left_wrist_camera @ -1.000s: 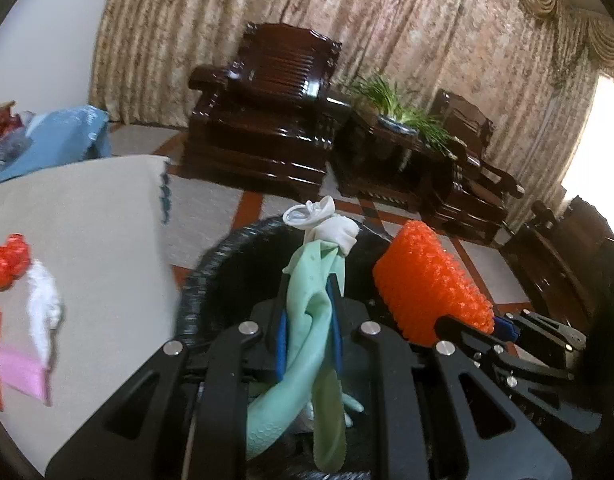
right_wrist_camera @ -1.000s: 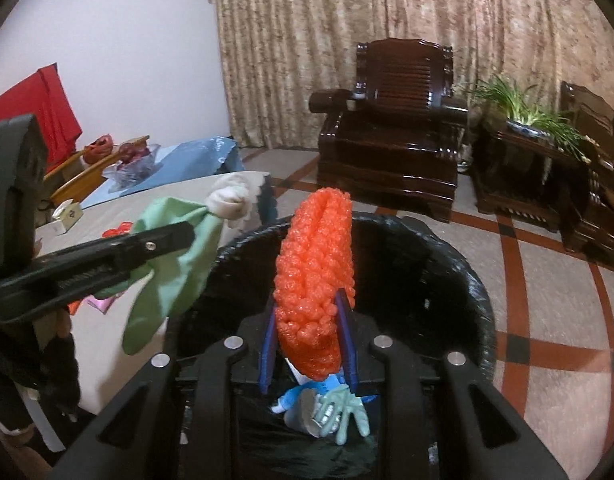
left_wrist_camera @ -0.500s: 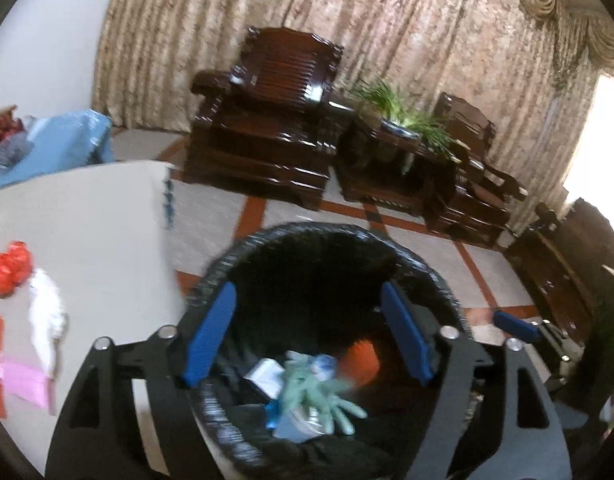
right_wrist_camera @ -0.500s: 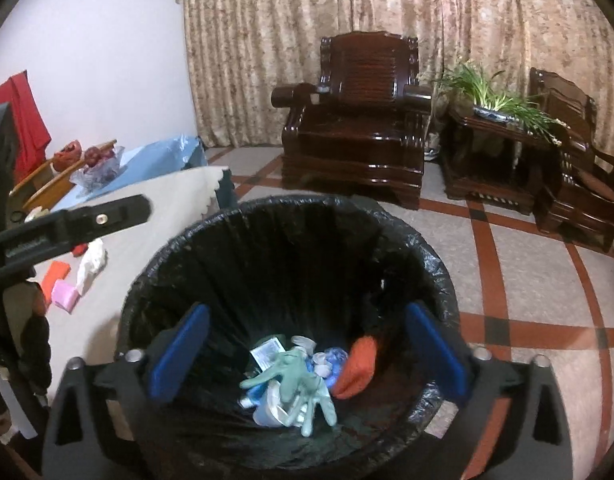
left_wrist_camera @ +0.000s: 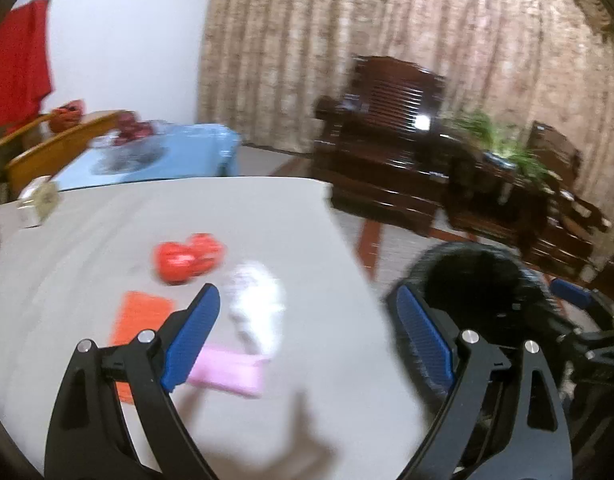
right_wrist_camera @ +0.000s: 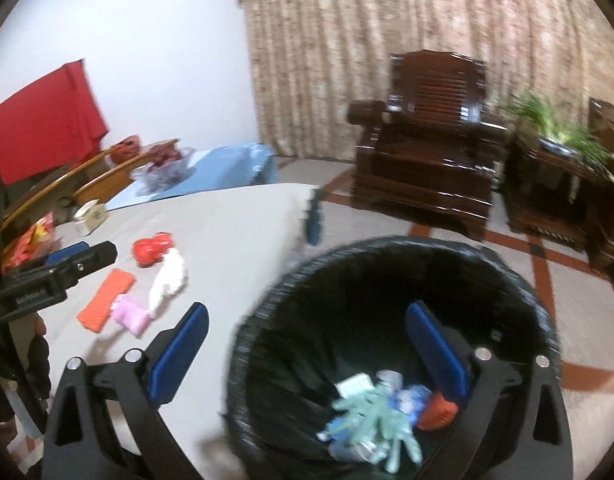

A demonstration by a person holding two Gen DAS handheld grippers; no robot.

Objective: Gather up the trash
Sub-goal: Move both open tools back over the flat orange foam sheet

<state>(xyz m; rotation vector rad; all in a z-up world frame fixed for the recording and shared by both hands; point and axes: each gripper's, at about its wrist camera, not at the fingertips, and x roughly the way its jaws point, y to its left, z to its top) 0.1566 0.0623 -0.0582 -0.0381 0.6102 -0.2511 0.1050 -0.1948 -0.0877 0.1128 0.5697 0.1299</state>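
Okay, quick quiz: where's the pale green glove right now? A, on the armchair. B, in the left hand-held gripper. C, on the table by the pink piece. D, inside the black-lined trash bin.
D: the pale green glove lies at the bottom of the black-lined trash bin, among other scraps.

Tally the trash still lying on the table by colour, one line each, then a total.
Red: 1, crumpled wrapper
Orange: 1, flat strip
White: 1, glove
Pink: 1, small packet
Total: 4
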